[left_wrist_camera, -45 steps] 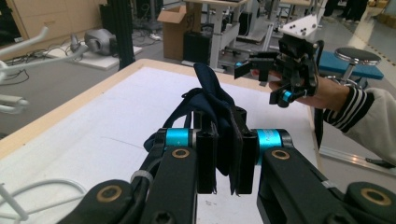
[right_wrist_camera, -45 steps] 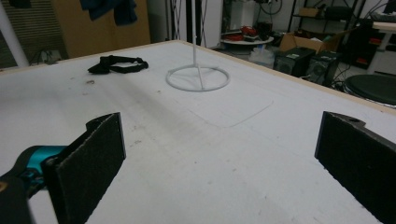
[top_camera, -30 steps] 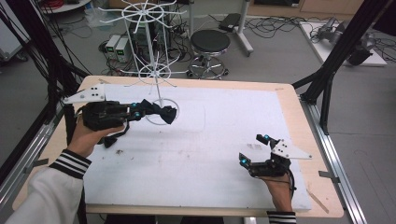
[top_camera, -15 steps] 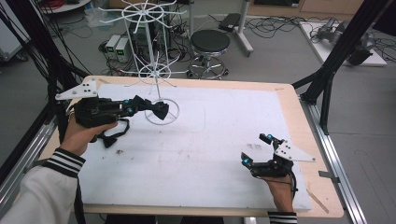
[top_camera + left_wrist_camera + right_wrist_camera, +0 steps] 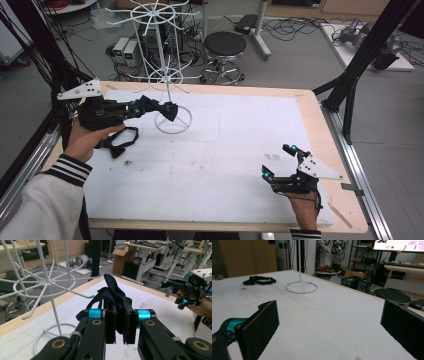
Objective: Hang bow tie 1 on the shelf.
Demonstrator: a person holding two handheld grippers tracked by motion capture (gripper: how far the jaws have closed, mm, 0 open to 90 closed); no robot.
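My left gripper (image 5: 146,106) is shut on a dark navy bow tie (image 5: 165,108), held in the air just left of the white wire rack's pole (image 5: 166,95). In the left gripper view the bow tie (image 5: 113,293) sticks up from between the closed jaws (image 5: 120,322), close to the tips of the rack's lower spokes (image 5: 47,282). A second black bow tie (image 5: 117,142) with its strap lies on the white mat under my left hand. My right gripper (image 5: 277,161) rests open near the table's front right, with nothing between its pads (image 5: 262,327).
The rack's ring base (image 5: 173,121) stands on the mat at the back left, its upper wheel (image 5: 155,11) high above. In the right gripper view the ring base (image 5: 301,287) and the lying bow tie (image 5: 259,280) are far ahead. A stool (image 5: 225,46) stands beyond the table.
My left gripper has carried the bow tie a little to the left and farther from me, toward the rack's pole. The right gripper has barely moved.
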